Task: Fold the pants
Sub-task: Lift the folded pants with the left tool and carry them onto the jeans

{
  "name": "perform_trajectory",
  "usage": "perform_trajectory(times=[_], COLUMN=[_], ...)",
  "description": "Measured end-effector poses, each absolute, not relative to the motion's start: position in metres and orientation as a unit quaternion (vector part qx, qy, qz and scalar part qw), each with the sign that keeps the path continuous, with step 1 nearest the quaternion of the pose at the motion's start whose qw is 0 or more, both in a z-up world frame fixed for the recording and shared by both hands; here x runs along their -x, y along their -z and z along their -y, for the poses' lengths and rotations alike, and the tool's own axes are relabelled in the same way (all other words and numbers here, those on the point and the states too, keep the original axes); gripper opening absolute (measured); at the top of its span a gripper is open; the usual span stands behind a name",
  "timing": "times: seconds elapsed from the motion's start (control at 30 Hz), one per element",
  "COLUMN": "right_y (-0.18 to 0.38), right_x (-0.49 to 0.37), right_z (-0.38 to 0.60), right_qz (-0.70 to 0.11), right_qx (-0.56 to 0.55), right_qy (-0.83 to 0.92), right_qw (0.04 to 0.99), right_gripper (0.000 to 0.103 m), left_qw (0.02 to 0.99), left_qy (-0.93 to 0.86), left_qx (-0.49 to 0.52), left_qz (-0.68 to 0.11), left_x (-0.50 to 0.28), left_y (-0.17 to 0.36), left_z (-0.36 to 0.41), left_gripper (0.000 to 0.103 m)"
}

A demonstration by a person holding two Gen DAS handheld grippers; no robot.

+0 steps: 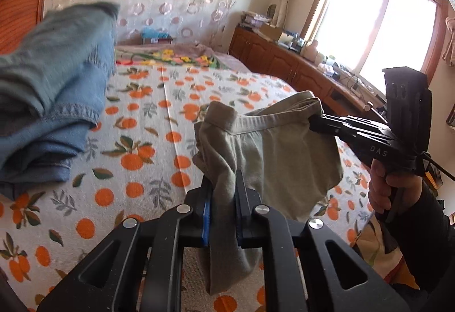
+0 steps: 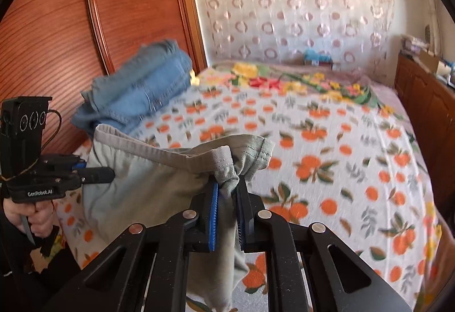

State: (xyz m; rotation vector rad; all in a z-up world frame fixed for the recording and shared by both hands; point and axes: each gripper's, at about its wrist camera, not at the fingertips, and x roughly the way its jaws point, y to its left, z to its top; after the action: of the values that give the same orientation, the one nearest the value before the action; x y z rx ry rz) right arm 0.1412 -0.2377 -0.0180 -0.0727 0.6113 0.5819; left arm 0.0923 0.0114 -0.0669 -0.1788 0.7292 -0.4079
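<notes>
- Left wrist view: left gripper [image 1: 223, 199] at 6 o'clock, jaws closed down on a bunched fold of the grey-green pants [image 1: 273, 152]; cloth fills the gap between the blue-edged pads and hangs below them.
- Same view: pants held up off the bedspread [image 1: 159, 118], waistband stretched toward 3 o'clock, where the right gripper [image 1: 318, 115] pinches its far end. Its handle sits in the person's hand [image 1: 389, 189].
- Same view: blue denim pile [image 1: 54, 95] at 9 o'clock, lying on the bedspread, blurred. Wooden cabinet [image 1: 273, 56] and window [image 1: 378, 27] at 2 o'clock.
- Right wrist view: right gripper [image 2: 229, 206] at 6 o'clock, jaws clamped on a gathered bit of waistband; pants [image 2: 148, 178] spread leftward to the left gripper [image 2: 109, 173] at 9 o'clock, its tips buried in cloth.
- Same view: denim pile [image 2: 142, 90] at 10 o'clock against the wooden headboard [image 2: 93, 13]; orange-print bedspread [image 2: 327, 147] runs from centre to 4 o'clock.
</notes>
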Motion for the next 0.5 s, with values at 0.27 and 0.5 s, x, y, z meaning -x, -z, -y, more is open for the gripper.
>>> perform_trajectory(times=[0.27, 0.5], right_y=[-0.025, -0.037], right_x=[-0.138, -0.163], right_z=[0.227, 0.200], right_qz=[-0.250, -0.225], right_qx=[0.053, 0.075], right_qy=[-0.297, -0.319], right_qw=[0.920, 0.918], right_gripper=[0.011, 0.011], left_qw=[0.932, 0.945], left_qy=[0.184, 0.158], left_qx=[0.073, 0.052], left_qz=[-0.303, -0.283], left_x=[-0.078, -0.087], left_y=[0.020, -0.004], left_z=[-0.026, -0.052], left_gripper=[0.014, 0.014])
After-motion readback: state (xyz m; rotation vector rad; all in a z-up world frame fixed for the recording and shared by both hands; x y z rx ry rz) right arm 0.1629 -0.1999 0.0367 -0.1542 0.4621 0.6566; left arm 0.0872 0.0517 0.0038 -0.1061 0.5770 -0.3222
